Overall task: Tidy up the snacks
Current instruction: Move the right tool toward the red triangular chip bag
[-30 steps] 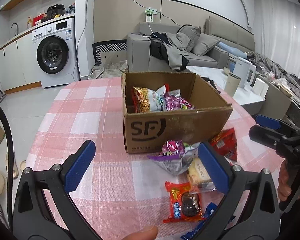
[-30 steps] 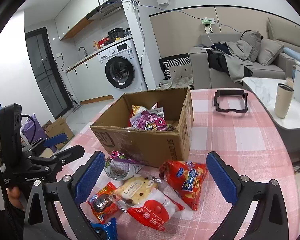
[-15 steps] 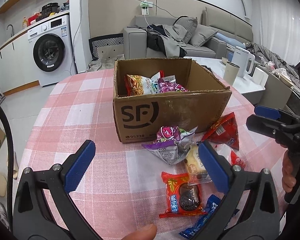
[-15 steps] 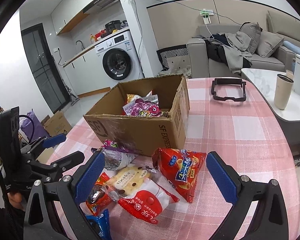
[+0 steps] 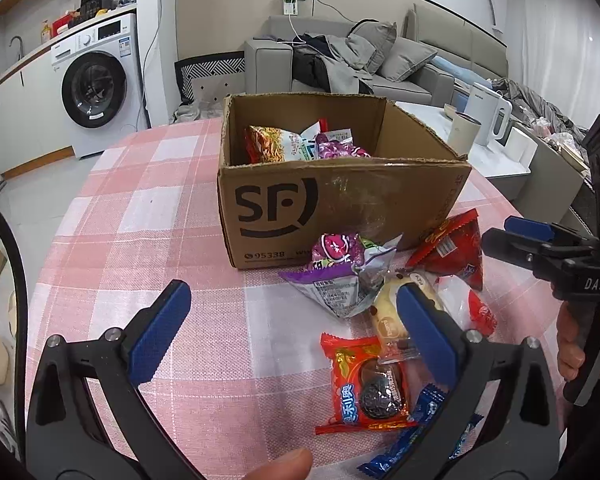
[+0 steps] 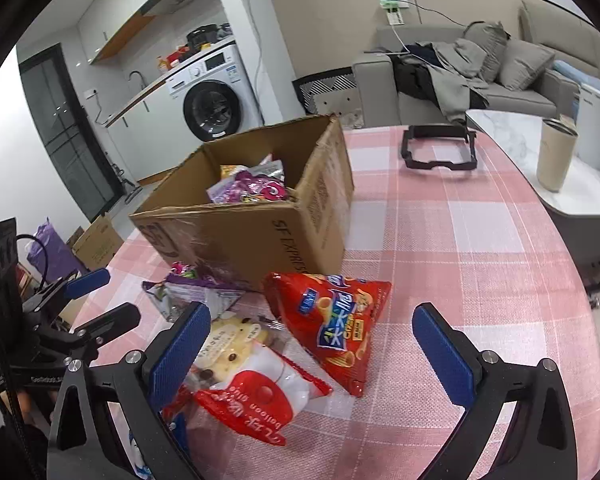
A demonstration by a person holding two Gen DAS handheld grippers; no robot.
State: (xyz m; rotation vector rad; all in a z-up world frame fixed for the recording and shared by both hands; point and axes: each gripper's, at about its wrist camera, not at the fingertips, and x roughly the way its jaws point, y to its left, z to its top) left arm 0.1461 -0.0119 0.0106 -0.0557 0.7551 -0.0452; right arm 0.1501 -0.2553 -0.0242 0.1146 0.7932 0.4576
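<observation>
Your left gripper (image 5: 290, 330) and right gripper (image 6: 320, 344) are both wide open, holding nothing. Crinkled foil snacks (image 5: 340, 280) lie loose before the half-filled box (image 5: 340, 200).

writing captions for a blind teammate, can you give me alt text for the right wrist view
The open right gripper hovers over loose snacks on a pink checked tablecloth: a red chip bag and a red-and-white packet. Behind them stands an open cardboard box holding more snacks; the left gripper waits at left.

Loose snacks (image 5: 364, 376) on table (image 5: 140, 216) before box (image 5: 340, 196), more snacks inside
</observation>
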